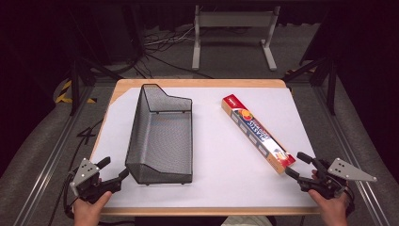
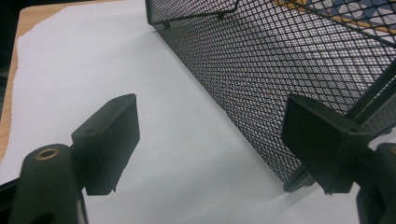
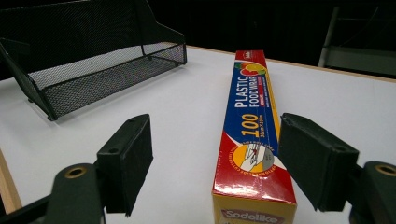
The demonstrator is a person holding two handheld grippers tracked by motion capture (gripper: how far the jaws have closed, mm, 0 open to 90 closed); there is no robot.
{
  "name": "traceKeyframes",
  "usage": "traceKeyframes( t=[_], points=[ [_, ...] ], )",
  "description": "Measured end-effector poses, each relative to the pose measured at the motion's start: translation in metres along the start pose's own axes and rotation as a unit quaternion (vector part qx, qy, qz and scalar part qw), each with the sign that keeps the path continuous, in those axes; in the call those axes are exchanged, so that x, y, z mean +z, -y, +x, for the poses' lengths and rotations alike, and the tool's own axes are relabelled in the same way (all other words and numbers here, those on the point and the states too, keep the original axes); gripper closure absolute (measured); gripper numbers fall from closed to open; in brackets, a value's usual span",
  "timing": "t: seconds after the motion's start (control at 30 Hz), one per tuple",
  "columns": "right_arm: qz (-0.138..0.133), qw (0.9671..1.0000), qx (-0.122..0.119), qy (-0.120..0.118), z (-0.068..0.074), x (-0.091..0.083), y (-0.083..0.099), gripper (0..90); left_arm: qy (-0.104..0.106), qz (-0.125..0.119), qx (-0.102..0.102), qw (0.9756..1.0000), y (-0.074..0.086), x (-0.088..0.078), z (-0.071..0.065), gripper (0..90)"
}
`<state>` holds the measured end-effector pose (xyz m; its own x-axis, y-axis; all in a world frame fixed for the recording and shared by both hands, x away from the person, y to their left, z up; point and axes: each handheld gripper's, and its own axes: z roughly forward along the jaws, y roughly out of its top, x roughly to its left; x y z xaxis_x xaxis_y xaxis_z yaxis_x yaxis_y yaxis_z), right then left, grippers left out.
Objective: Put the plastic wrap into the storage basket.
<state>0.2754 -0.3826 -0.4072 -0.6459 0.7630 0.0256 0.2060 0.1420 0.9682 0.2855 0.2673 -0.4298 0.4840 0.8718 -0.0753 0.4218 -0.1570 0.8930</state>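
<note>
Leftmost, at the table's [image 1: 200, 83] near-left corner: left gripper [image 1: 114, 170], held in the person's left hand [image 1: 89, 209], jaws spread wide apart and clamped on nothing, a grey three-cornered plate [image 1: 84, 170] on top; its tips lie just beside the near-left corner of the basket, and whether one touches the mesh cannot be told. In the left gripper view the same gripper [image 2: 210, 140] shows bare white sheet [image 2: 93, 60] between its jaws, with the basket's mesh side wall [image 2: 261, 74] running past the right-hand jaw. Next, left of centre: one black wire-mesh basket [image 1: 160, 136], long and rectangular, upright, lying lengthwise from near edge toward far edge, far end wall taller than the low near end, nothing visible inside. Beneath all items: a white sheet [image 1: 211, 155] covering most of the wooden top. Right of centre: one long box of plastic food wrap [image 1: 257, 133], printed blue, red and yellow, lying flat on the sheet at a diagonal, far end toward the table's middle, near end toward the right edge; well apart from the basket. At the near-right corner: right gripper [image 1: 293, 165], in the right hand [image 1: 331, 209], jaws apart, its tips just beside the box's near end. In the right gripper view, the box's near end [image 3: 254, 149] lies between the open jaws of this gripper [image 3: 215, 154], nearer the right-hand one; contact cannot be told.
</note>
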Motion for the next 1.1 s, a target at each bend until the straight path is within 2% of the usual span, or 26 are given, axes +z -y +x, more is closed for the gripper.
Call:
traceKeyframes(
  t=[0.1,0.23,0.37,0.47,0.53,0.6,0.77,0.87,0.97,1.1],
  points=[
    [-0.001,1.0,-0.002,-0.006,0.002,0.001,-0.002,29.2,-0.003,0.001,-0.003,1.0,0.0,0.001,0.0,20.1],
    [0.02,0.9997,0.0,-0.014,0.004,0.006,-0.004,31.1,-0.005,-0.001,-0.008,1.0,-0.001,0.002,0.001,20.0],
    [0.022,0.9996,0.003,-0.02,0.004,0.009,-0.011,32.2,-0.007,0.001,-0.009,0.9999,-0.001,0.005,0.001,20.0],
    [0.027,0.9996,0.003,0.003,0.003,0.011,-0.022,28.3,-0.008,0.002,-0.008,0.9999,-0.002,0.007,-0.001,20.0],
    [0.03,0.9995,0.009,0.0,0.001,0.015,-0.028,28.0,-0.009,0.003,-0.007,0.9999,-0.003,0.008,-0.001,20.0],
    [0.038,0.9992,0.013,-0.008,-0.003,0.022,-0.036,25.4,-0.01,0.004,-0.005,0.9999,-0.002,0.009,-0.002,20.0],
    [0.049,0.9988,0.004,0.0,-0.009,0.038,-0.053,24.7,-0.014,0.002,-0.008,0.9999,-0.002,0.01,0.0,20.0],
    [0.06,0.9982,0.007,-0.004,-0.015,0.049,-0.066,25.1,-0.013,0.002,-0.012,0.9998,-0.003,0.012,0.003,20.0],
    [0.086,0.996,0.02,-0.014,-0.022,0.064,-0.077,25.4,-0.016,-0.002,-0.008,0.9998,-0.001,0.013,0.005,20.3],
    [0.112,0.993,0.033,-0.015,-0.028,0.084,-0.087,25.4,-0.018,0.003,-0.022,0.9996,0.001,0.016,0.009,20.1]
  ],
)
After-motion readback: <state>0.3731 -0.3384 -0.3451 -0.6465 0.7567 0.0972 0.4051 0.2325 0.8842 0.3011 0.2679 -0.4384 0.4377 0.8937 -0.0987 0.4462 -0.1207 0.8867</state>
